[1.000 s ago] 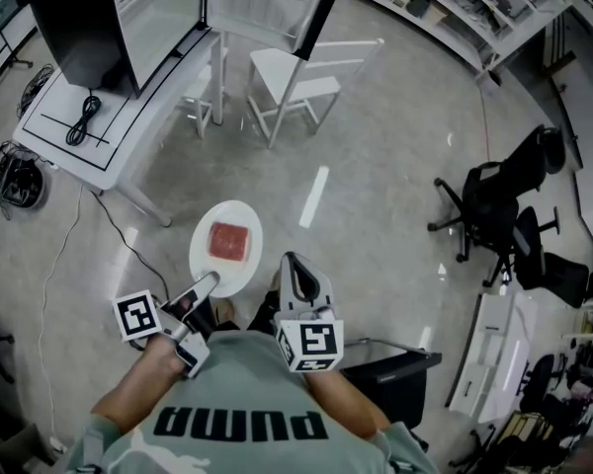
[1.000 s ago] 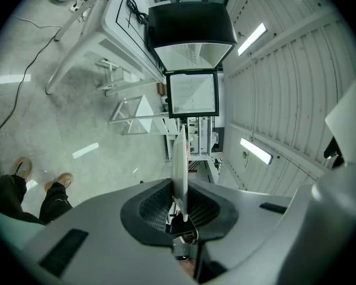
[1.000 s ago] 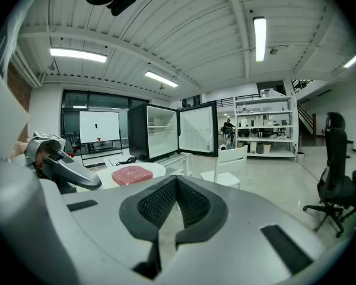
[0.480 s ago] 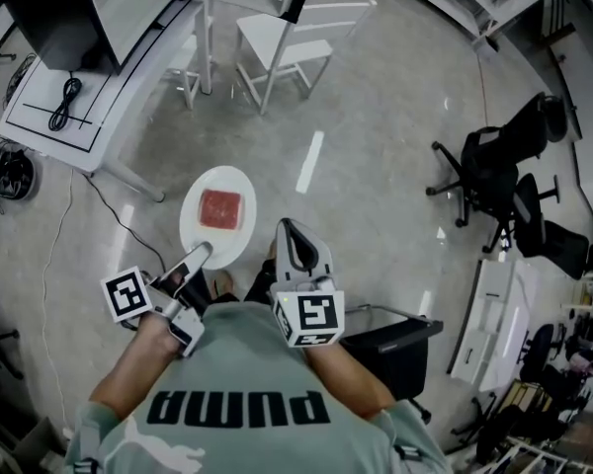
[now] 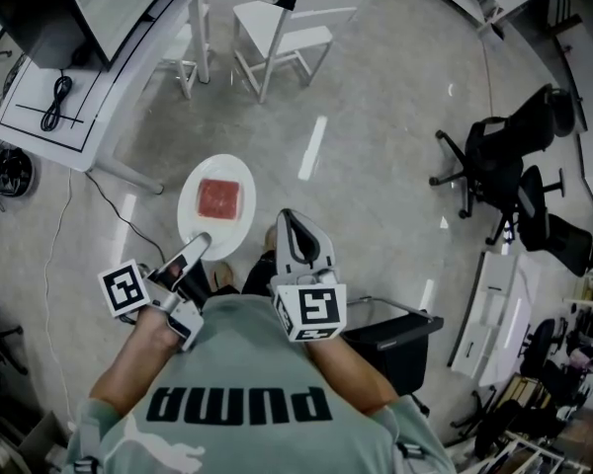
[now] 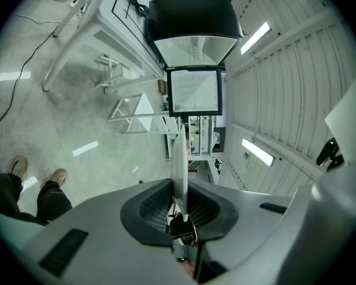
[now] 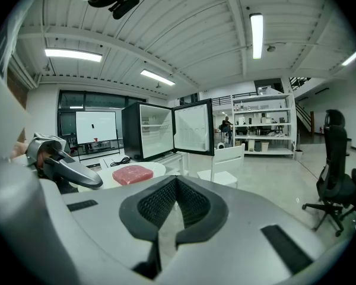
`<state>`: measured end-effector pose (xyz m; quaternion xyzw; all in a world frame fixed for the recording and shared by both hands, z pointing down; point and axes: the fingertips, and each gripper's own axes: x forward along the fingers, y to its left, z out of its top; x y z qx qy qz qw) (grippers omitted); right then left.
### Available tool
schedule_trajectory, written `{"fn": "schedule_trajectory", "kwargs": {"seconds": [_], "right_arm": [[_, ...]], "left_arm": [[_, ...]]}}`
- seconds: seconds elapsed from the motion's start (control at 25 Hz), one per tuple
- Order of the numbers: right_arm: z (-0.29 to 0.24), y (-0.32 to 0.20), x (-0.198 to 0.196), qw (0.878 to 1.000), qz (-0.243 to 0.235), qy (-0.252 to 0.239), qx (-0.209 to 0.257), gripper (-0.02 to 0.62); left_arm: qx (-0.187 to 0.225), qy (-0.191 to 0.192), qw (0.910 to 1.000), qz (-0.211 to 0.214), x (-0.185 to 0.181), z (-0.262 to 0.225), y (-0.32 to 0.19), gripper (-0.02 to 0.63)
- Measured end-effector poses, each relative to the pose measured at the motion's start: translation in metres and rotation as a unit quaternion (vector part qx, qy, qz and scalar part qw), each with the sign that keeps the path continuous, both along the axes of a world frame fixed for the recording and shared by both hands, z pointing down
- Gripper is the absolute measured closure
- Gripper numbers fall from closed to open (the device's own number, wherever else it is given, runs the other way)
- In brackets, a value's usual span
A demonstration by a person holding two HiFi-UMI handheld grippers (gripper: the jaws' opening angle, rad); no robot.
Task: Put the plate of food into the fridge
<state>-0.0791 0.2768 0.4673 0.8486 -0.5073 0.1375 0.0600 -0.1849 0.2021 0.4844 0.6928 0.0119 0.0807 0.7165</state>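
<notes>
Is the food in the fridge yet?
Not yet. Done: the fridge door stands open, and the plate with the pink food is picked up. In hand: the left gripper grips the plate's rim, out over the floor. Left: reach the fridge and set the plate inside.

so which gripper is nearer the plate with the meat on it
Left. The left gripper has its jaws clamped on the near rim of the plate. The right gripper is off to the plate's right, not touching it.
</notes>
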Motion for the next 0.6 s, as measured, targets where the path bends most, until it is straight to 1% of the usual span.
{"fn": "schedule_trajectory", "kwargs": {"seconds": [0.32,0.6], "right_arm": [[-0.009,-0.013,0.041,1.000,-0.023,0.003,0.012,0.591],[-0.026,-0.029,0.092,0.999,-0.042,0.008,0.023,0.591]], "left_arm": [[0.010,0.003,0.9994,-0.033,0.037,-0.010,-0.012,0.557],[0.018,0.006,0.9984,-0.054,0.084,-0.027,-0.022,0.557]]}}
